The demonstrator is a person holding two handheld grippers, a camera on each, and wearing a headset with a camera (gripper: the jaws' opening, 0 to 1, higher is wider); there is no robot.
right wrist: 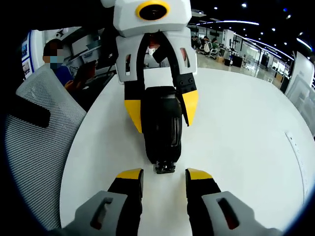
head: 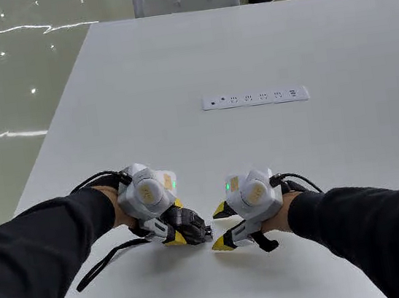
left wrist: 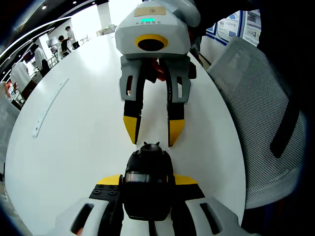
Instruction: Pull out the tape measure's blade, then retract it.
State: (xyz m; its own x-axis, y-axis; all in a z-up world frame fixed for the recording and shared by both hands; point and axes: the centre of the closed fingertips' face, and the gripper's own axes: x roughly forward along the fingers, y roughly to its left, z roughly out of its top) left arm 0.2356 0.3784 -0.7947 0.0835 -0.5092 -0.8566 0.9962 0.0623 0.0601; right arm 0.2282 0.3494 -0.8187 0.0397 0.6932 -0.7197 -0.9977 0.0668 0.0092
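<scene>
Left gripper (left wrist: 147,181) clamps the tape measure (right wrist: 162,123) — its tip just ahead of the right gripper's (right wrist: 165,175) parted jaws

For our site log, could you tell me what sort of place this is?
Probably an open-plan office or lab: a large white table with a power strip on it, a mesh office chair beside it, and people further back.

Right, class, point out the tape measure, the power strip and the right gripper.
tape measure (left wrist: 148,183), left gripper view, middle of its black case.
power strip (head: 255,98), head view, middle of its white top.
right gripper (left wrist: 153,133), left gripper view, midway between its yellow fingertips.
</scene>
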